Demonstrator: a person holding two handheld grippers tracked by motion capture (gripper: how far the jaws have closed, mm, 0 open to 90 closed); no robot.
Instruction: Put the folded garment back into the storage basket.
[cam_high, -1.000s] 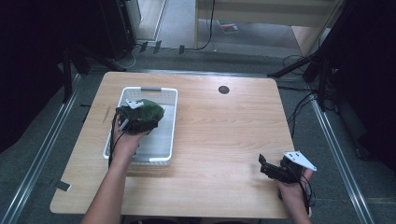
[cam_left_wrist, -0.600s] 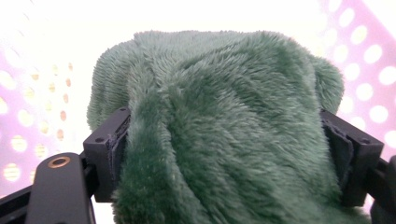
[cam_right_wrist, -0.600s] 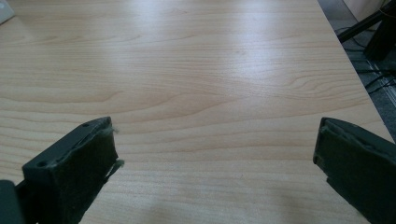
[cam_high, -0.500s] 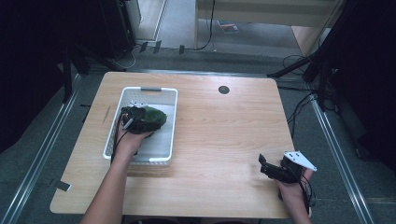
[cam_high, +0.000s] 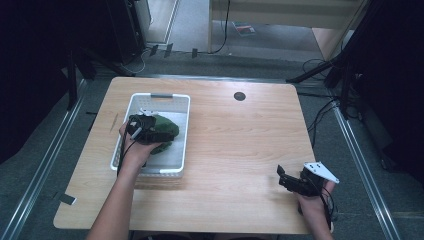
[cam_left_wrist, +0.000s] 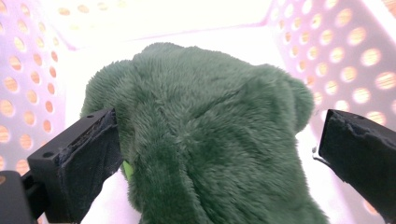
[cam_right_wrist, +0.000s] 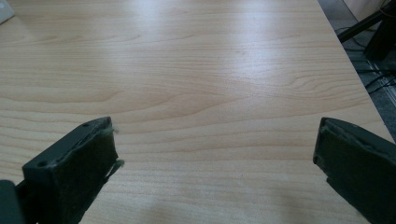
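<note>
The left gripper (cam_high: 150, 126) sits low inside the white basket (cam_high: 178, 100) on the left half of the table (cam_high: 240, 145), and its jaws have just been opening: a second ago they were clamped on the green plush toy (cam_high: 164, 131), and now they stand wide. In the left gripper view the toy (cam_left_wrist: 210, 140) lies between the two fingers (cam_left_wrist: 91, 158), its fur brushing the left pad while the right finger stands clear of it (a gap of bright basket floor shows there). The toy rests on the basket's bottom, between the perforated walls (cam_left_wrist: 355, 56). I judge this to be the release: the toy is delivered, and what remains is to lift the gripper out without dragging the fur along. The right gripper (cam_high: 292, 181) waits at the table's near right corner, its fingers (cam_right_wrist: 74, 172) spread wide over bare wood and holding nothing.
</note>
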